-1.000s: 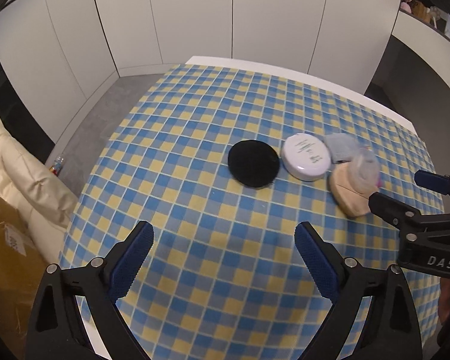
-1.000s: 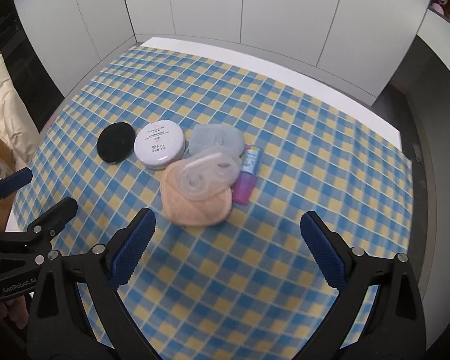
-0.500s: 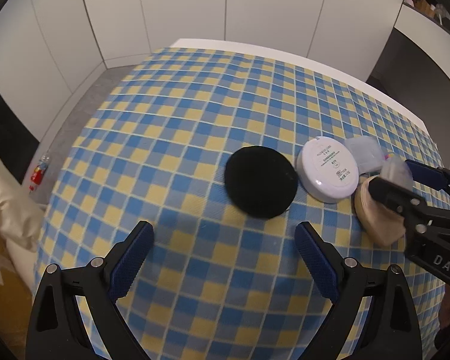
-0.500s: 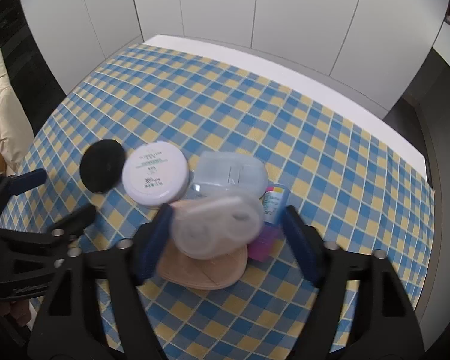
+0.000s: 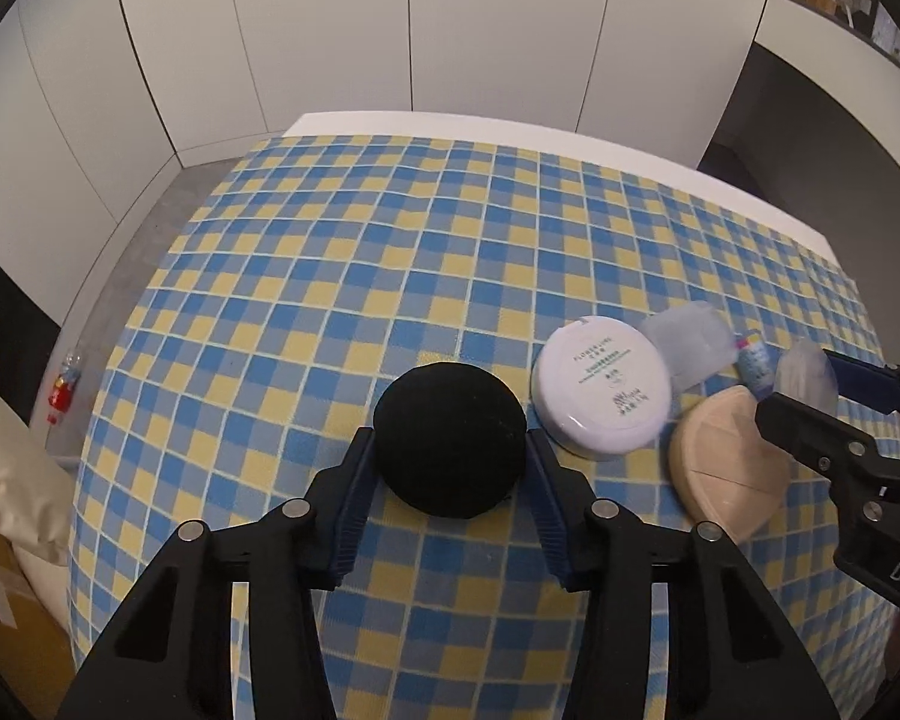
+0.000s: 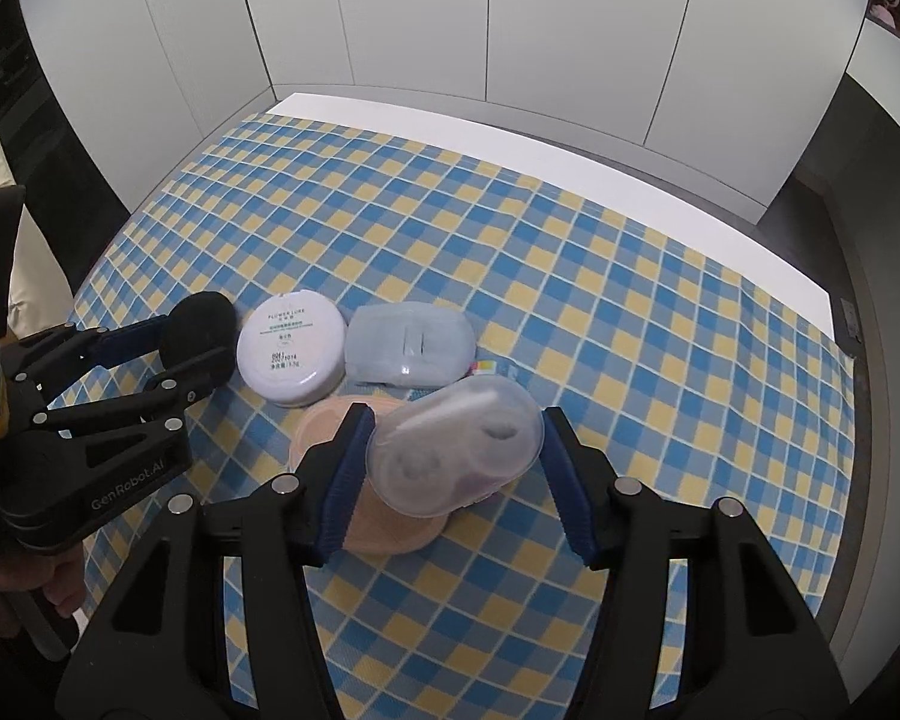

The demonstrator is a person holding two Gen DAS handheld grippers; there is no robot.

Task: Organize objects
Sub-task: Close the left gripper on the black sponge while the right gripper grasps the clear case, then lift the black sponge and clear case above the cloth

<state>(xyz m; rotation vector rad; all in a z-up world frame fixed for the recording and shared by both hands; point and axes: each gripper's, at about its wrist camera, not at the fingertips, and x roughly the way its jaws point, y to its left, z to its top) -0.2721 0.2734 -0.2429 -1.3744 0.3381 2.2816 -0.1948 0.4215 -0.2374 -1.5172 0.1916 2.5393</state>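
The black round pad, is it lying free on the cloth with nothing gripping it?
No, the left gripper has both blue fingers pressed against the black pad.

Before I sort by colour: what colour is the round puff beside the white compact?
Black, seen best in the left wrist view.

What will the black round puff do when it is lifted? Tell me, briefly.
The black round puff looks matte and fuzzy, so it probably compresses and bends rather than staying stiff. Thin and flat, it is likely light and unlikely to roll. The left gripper pads press on its edges; the soft surface should resist slipping, though it may buckle.
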